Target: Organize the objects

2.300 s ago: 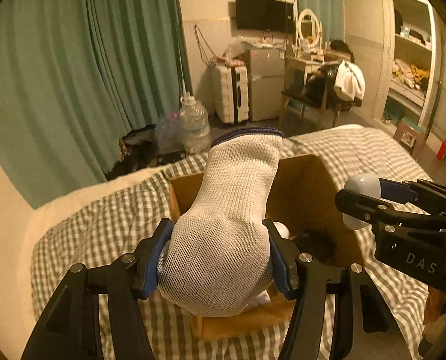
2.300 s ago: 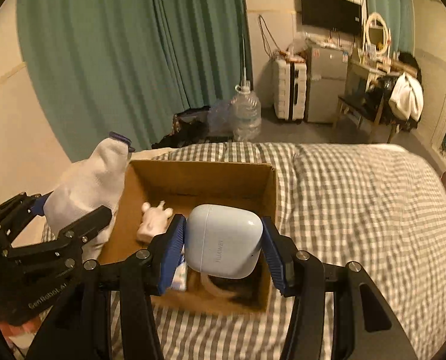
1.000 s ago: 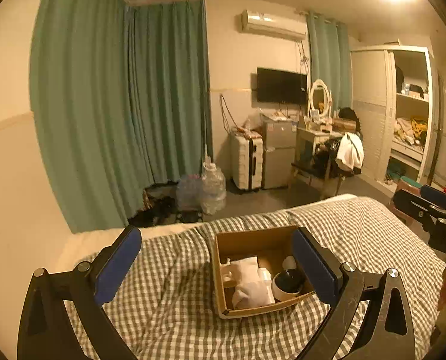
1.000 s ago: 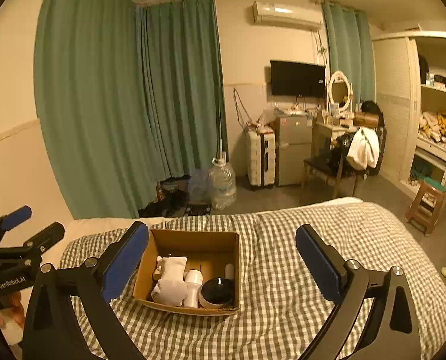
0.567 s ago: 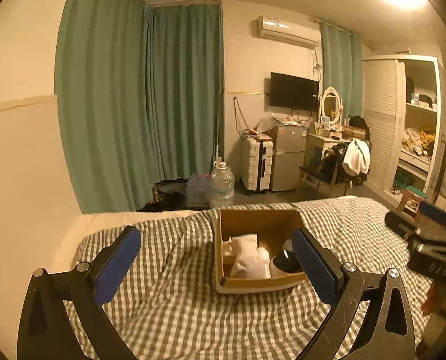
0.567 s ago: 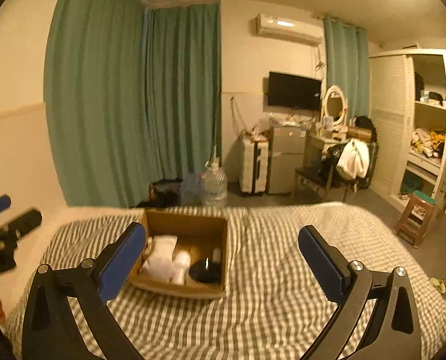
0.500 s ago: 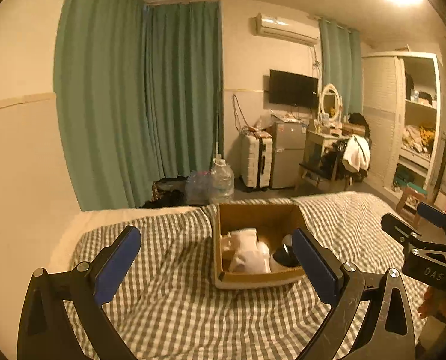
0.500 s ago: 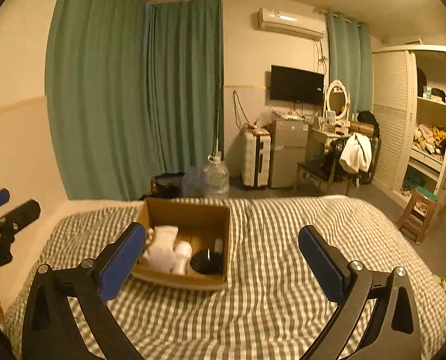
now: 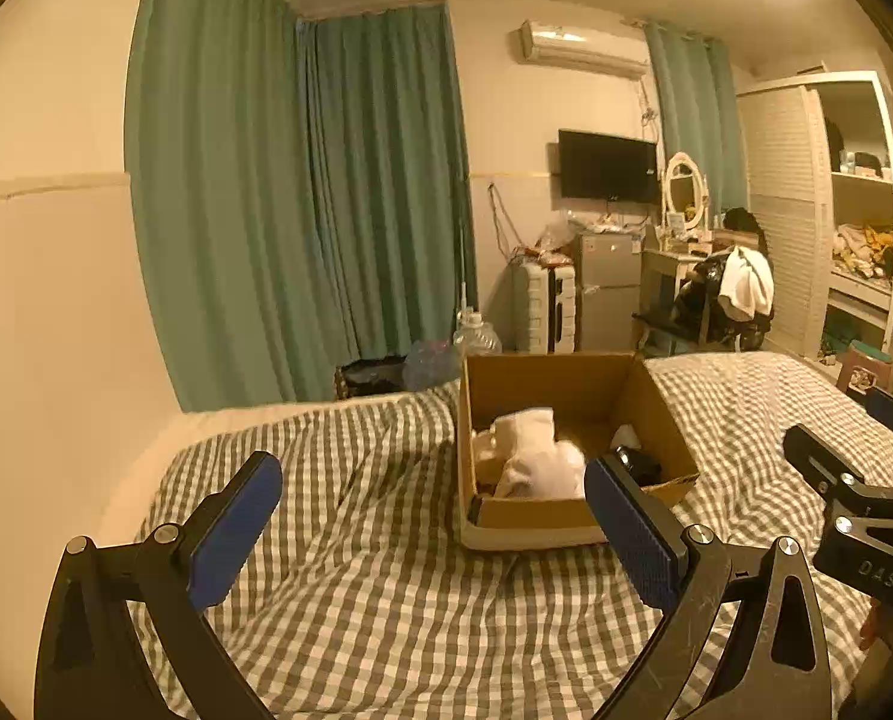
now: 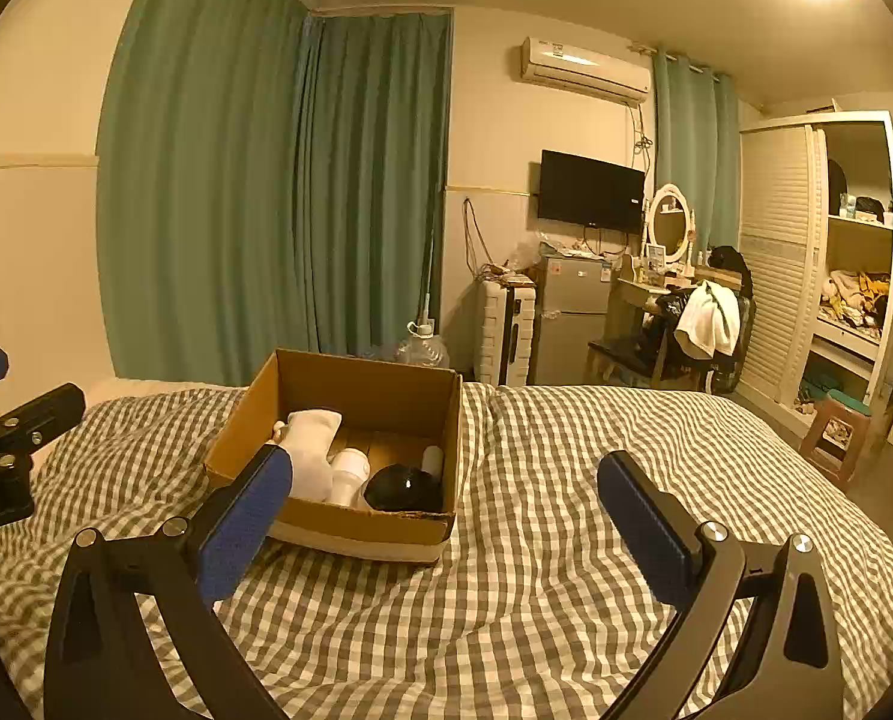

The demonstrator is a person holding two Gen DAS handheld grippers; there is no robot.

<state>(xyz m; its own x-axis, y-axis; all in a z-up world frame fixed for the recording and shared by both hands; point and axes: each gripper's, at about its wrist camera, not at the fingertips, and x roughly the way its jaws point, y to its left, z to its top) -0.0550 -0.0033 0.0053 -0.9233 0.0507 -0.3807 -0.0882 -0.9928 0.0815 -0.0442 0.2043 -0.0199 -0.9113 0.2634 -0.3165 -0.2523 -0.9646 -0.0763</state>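
Both grippers are hanging over the bed (image 10: pixel 566 540) with nothing in them. The left gripper (image 9: pixel 431 519) is sitting with its jaws spread wide, blue pads facing each other across a big gap of checkered cover. Same deal with the right gripper (image 10: pixel 443 513): jaws wide apart and empty.

The box (image 10: pixel 362 381) is resting on the bed, toward the far edge, closer to the curtain (image 10: pixel 266 180) side than the wardrobe (image 10: pixel 830 252) side. Its flaps are standing up and it's open on top. Inside, a white sock (image 10: pixel 311 450) is lying along the left wall, a white case (image 10: pixel 347 471) is sitting just beside it, and a round black thing (image 10: pixel 401 489) is filling the near right corner. A small white piece (image 10: pixel 433 456) is poking up behind the black one; can't tell what it is. From the left wrist view the sock (image 9: pixel 536 450) is bunching up in the middle of the box (image 9: pixel 542 378), and the right pad is covering part of the near wall.

The other gripper is showing at the edge of each view, off to the side of the box and not touching it. Water jugs (image 10: pixel 425 348) are peeking up behind the box, down on the floor by the curtain.
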